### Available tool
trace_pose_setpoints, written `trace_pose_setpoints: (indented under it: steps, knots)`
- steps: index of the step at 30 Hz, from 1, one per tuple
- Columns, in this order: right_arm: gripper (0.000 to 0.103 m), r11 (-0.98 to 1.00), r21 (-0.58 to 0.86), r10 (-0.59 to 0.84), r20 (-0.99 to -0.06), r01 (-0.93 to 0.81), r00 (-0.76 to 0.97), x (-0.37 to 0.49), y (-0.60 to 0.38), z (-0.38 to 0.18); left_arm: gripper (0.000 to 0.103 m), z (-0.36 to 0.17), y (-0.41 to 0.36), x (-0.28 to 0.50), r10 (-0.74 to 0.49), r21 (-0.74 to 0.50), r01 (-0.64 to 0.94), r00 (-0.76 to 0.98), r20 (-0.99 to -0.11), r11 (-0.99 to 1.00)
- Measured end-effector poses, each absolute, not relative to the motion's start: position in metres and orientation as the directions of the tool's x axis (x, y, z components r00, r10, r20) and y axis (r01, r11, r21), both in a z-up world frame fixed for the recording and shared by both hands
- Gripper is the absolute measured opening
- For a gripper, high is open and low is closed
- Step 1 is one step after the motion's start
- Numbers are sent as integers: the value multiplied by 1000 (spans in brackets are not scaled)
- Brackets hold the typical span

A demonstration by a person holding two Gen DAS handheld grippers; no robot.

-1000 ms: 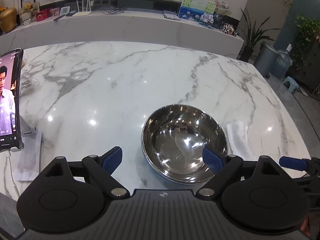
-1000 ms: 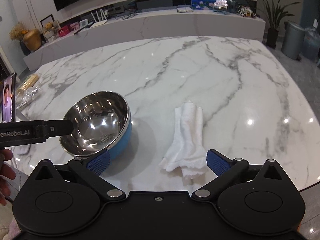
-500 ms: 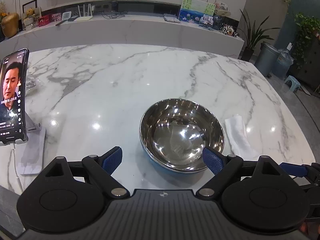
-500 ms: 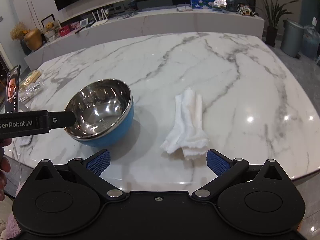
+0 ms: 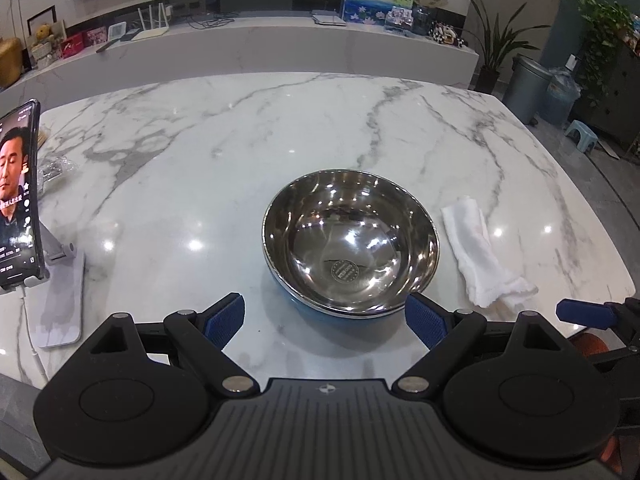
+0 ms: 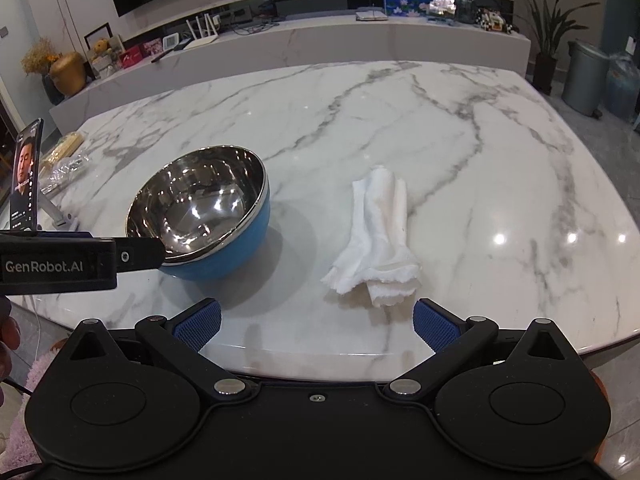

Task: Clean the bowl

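Note:
A steel bowl [image 5: 350,242] with a blue outside stands upright on the marble table; it also shows in the right wrist view [image 6: 200,208]. A crumpled white cloth [image 5: 478,250] lies just right of it, also seen in the right wrist view [image 6: 378,236]. My left gripper [image 5: 324,318] is open and empty, just short of the bowl's near rim. My right gripper [image 6: 316,322] is open and empty, near the table's front edge, with the cloth's near end just beyond its right finger. The left gripper's body [image 6: 76,262] shows beside the bowl.
A phone [image 5: 18,196] playing video stands on a white stand [image 5: 60,300] at the table's left edge. A clear plastic packet [image 6: 66,172] lies behind it. The marble table [image 5: 240,140] stretches beyond the bowl. Its front edge [image 6: 360,364] is near.
Both grippers have drawn back toward the table's front edge. The bowl went from tilted toward the right gripper to standing flat. The cloth has not moved.

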State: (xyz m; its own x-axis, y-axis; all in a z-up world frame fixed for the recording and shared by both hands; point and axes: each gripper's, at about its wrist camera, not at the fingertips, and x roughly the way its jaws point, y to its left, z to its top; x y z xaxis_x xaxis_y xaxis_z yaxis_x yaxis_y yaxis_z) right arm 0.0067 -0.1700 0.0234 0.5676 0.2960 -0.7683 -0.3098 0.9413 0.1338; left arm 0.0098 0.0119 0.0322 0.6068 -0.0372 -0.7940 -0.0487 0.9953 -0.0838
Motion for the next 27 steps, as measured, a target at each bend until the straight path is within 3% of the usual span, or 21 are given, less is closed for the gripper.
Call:
trace_pose_setpoints:
  steps: [27]
  knots:
    - [102,940,122,288,-784,-319,550,2,-173,18,87,13,0,14,-95,-103,15,551,-829,995]
